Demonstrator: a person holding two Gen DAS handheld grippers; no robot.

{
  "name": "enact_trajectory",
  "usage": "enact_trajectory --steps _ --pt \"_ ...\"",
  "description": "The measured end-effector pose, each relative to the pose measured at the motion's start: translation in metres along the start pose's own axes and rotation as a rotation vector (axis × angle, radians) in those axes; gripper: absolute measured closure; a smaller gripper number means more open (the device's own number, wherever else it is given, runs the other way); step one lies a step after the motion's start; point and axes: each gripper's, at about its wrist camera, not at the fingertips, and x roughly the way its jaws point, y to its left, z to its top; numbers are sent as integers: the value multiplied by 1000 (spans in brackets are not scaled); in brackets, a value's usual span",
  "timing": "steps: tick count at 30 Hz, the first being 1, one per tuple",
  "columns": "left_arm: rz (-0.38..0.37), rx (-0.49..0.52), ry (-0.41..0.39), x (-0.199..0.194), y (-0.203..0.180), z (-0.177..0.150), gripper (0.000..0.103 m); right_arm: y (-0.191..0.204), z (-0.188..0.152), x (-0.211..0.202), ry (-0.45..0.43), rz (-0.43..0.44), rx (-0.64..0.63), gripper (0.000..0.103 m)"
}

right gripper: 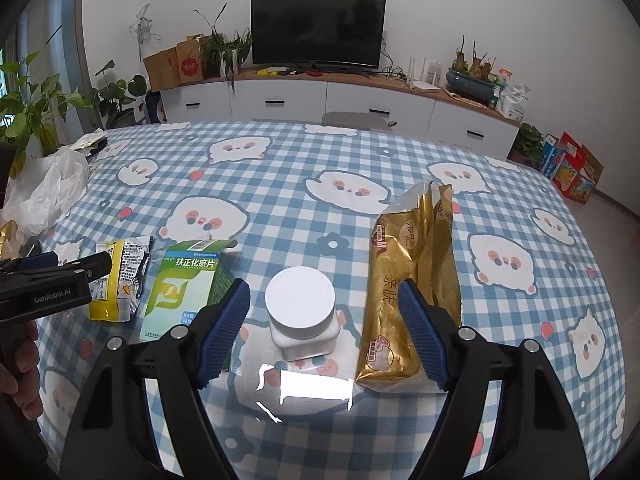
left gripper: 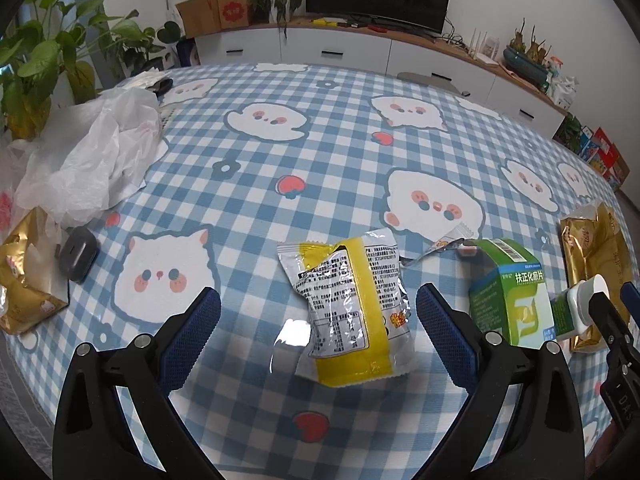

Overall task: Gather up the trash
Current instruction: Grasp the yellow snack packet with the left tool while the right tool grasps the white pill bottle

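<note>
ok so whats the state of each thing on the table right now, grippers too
left gripper: open, over the snack wrapper
right gripper: open, straddling the bottle
snack wrapper: crumpled, lying flat
bottle: upright, cap on
green box: top flap open
gold pack: lying flat, far end torn open
white bag: crumpled in a heap

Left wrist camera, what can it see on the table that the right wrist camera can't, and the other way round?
Only the left wrist view shows the dark grey case beside the gold pack at the left edge, and a small torn wrapper behind the snack bag.

Only the right wrist view shows the white jar whole, lid up, between the open right gripper fingers, and a hand on the left gripper.

Both show the yellow snack bag, the green box, the white plastic bag and the checked tablecloth.
</note>
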Motion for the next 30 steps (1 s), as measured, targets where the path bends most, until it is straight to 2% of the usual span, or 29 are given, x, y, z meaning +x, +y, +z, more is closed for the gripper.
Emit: enact_trajectory --steps 4,12,17,22,28,30 --pt "2 15 20 9 -7 7 7 0 2 10 16 10 0 38" --pt "-29 18 82 35 -12 7 19 6 -3 23 44 19 -9 48" --pt "-32 29 107 42 -16 4 25 9 -5 26 57 21 -19 62" --pt "-14 31 114 43 -16 5 32 11 -6 26 56 21 -21 62" --pt "23 44 110 39 -16 4 58 11 -6 26 52 20 -20 62" --pt "21 47 109 38 -17 4 71 11 -6 26 52 21 -21 62"
